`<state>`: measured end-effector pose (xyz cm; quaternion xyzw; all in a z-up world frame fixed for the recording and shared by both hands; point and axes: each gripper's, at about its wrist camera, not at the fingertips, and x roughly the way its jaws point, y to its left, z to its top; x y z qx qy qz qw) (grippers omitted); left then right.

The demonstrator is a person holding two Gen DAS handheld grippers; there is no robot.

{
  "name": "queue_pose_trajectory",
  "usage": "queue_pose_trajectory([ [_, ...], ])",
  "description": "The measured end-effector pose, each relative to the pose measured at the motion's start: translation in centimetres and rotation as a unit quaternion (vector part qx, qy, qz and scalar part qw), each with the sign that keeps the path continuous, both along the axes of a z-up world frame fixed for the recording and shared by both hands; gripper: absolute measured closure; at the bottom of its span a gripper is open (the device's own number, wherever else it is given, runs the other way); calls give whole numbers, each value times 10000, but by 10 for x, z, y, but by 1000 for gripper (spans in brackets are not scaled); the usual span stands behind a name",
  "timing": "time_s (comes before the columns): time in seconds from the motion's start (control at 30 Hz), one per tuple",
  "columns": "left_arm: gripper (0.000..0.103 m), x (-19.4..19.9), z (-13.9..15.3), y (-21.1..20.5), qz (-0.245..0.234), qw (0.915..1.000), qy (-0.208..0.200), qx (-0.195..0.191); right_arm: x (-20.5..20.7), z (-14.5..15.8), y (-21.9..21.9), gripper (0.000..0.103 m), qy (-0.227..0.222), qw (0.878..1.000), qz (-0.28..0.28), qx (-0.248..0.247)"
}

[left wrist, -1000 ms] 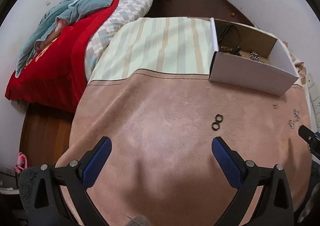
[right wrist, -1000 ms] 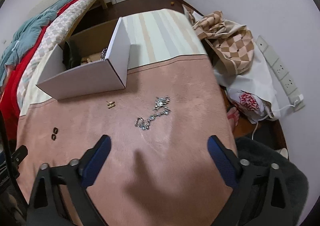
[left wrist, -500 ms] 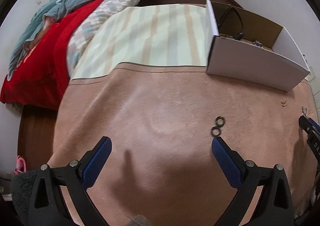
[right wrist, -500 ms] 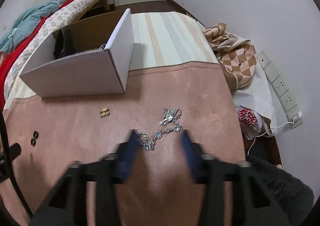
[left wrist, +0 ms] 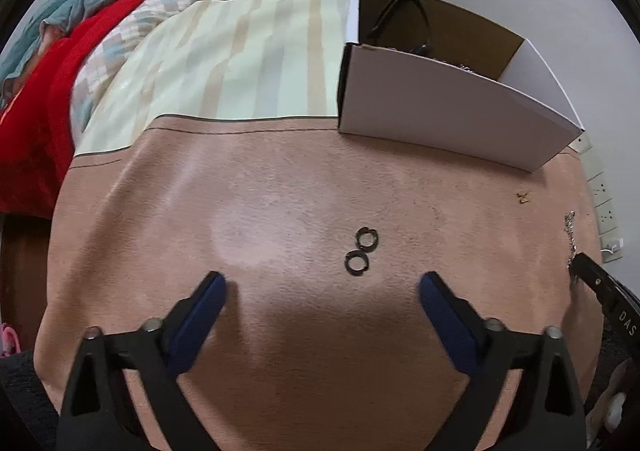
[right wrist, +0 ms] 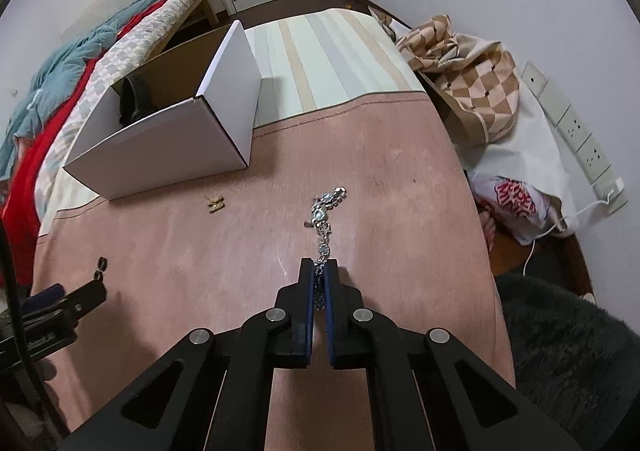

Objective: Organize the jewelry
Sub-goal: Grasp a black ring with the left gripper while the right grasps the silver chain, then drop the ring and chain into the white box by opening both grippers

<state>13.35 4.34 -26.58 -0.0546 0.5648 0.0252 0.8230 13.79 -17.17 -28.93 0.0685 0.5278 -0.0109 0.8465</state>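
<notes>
A silver chain bracelet (right wrist: 325, 211) lies stretched on the pink cloth, and my right gripper (right wrist: 319, 267) is shut on its near end. Two black rings (left wrist: 362, 251) lie side by side just beyond my left gripper (left wrist: 320, 283), whose jaws are closing with nothing between them; the rings sit a little right of its middle. A small gold earring pair (right wrist: 215, 204) rests near the white cardboard box (right wrist: 168, 155), which holds a black strap and some jewelry. The same box (left wrist: 448, 119) and earrings (left wrist: 523, 197) appear in the left wrist view, with the bracelet (left wrist: 570, 231) at the right edge.
A striped cloth (left wrist: 240, 63) covers the far part of the surface. A bed with red and teal bedding (left wrist: 60, 51) lies to the left. Checked fabric and a white bag (right wrist: 480, 91) are piled on the right by wall sockets (right wrist: 568, 123). A dark furry seat (right wrist: 568, 351) is near right.
My right gripper went from wide open to shut on the bracelet's near end, pulling the chain straight. My left gripper sank closer to the black rings and its jaws narrowed a little.
</notes>
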Motion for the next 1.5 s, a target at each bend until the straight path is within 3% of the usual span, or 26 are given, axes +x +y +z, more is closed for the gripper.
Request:
queue_pose_trajectory([
  [0.13,33,1,0,-7,-133,9999,-39,42,-4,6,0,98,-20,9999,8,120],
  [0.23,55,3,2,-14,-270,9992,-145,247,-4,10,2,98,-45,9999,25,150],
  [0.3,86,2,3,-17,-363,9988,-220,262,-5,12,2,98,-65,9998,16,166],
  [0.33,93,2,4,-19,-419,9985,-221,274,-4,13,1,98,-66,9998,11,189],
  [0.6,93,-5,13,-1,-292,9993,-115,-201,-7,33,-1,98,-163,9987,46,472],
  [0.97,93,-17,70,17,-188,9965,-409,-709,-7,81,16,98,-478,9929,345,1036],
  [1.3,93,50,137,10,-516,9877,-928,-1144,38,164,34,99,-1027,9809,827,1432],
  [1.5,93,105,129,-1,-767,9851,-648,-1400,97,162,48,99,-819,9814,1091,1350],
])
